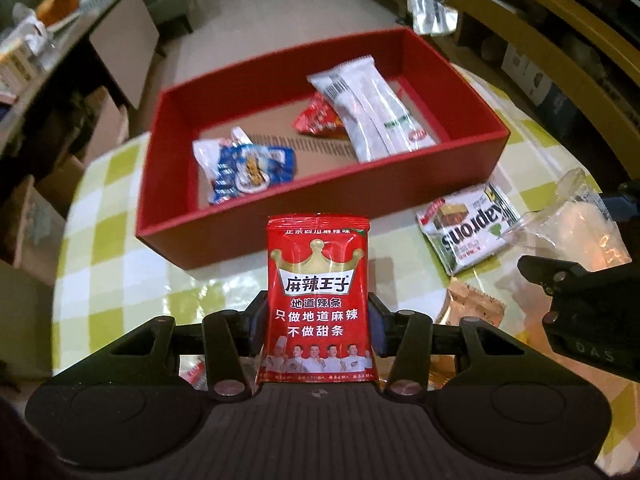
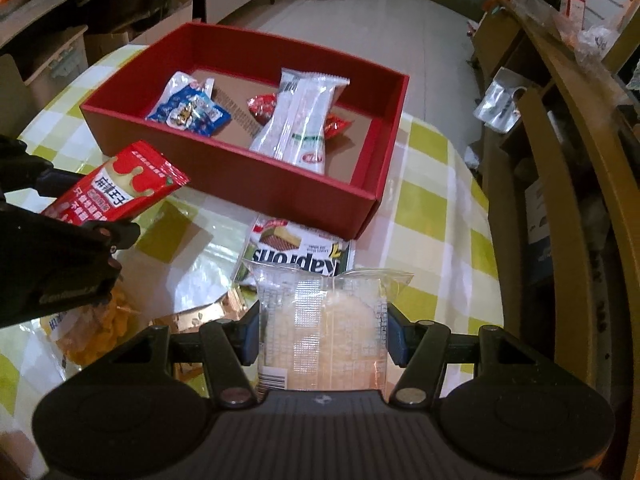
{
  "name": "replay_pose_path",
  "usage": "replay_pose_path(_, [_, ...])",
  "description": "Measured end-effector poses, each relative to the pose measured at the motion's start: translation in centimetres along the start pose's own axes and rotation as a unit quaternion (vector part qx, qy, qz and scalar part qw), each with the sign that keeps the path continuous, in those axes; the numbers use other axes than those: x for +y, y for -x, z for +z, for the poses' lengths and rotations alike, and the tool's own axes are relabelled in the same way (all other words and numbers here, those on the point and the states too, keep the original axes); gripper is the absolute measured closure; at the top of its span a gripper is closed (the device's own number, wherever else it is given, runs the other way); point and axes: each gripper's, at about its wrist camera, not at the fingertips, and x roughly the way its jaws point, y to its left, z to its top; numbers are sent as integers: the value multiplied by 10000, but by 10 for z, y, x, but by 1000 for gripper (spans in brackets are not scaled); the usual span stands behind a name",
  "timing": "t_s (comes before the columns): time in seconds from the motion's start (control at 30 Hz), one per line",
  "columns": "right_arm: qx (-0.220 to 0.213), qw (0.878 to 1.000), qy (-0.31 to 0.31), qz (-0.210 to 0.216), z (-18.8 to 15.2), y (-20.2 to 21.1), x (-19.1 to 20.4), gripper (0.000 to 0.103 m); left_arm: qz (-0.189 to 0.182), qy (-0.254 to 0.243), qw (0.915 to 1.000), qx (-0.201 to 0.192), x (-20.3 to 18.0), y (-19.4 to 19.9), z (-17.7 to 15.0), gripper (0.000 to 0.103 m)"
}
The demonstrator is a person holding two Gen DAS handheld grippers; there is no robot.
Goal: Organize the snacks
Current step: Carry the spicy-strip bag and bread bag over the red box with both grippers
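Note:
My left gripper [image 1: 319, 320] is shut on a red spicy-strip packet [image 1: 318, 280], which stands upright between the pads just in front of the red box [image 1: 248, 236]. The right wrist view shows the same red packet [image 2: 120, 184] held at the left, above the table. My right gripper [image 2: 323, 332] is shut on a clear packet with a pale cake [image 2: 324, 320], held over the table short of the red box [image 2: 240, 176]. In the box lie a blue packet [image 1: 248, 168], a long white packet [image 1: 368, 108] and a small red packet [image 1: 316, 118].
A green-and-white wafer packet [image 2: 300, 252] lies on the checked tablecloth [image 2: 440, 208] by the box's near corner. A copper-coloured packet [image 1: 472, 304] and a bag of yellow snacks [image 2: 96, 320] lie nearer to me. Wooden shelves [image 2: 560, 160] stand to the right of the table.

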Motion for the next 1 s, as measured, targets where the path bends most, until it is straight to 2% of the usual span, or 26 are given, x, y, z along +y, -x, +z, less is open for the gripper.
replay_pose_path(0.1, [-112,9999,16,-99,4,4,-2,37,93,-14,9999,-109,1,4,2,47])
replay_pose_path(0.7, [-781,9961,-371,-202,39,26,-14,37,119,138,9981,-595,3,24,24,47])
replay_pose_path(1.0, [-965,9939,-486,-205,56,24,-18,37,241,226,9970,-699,9,19,40,47])
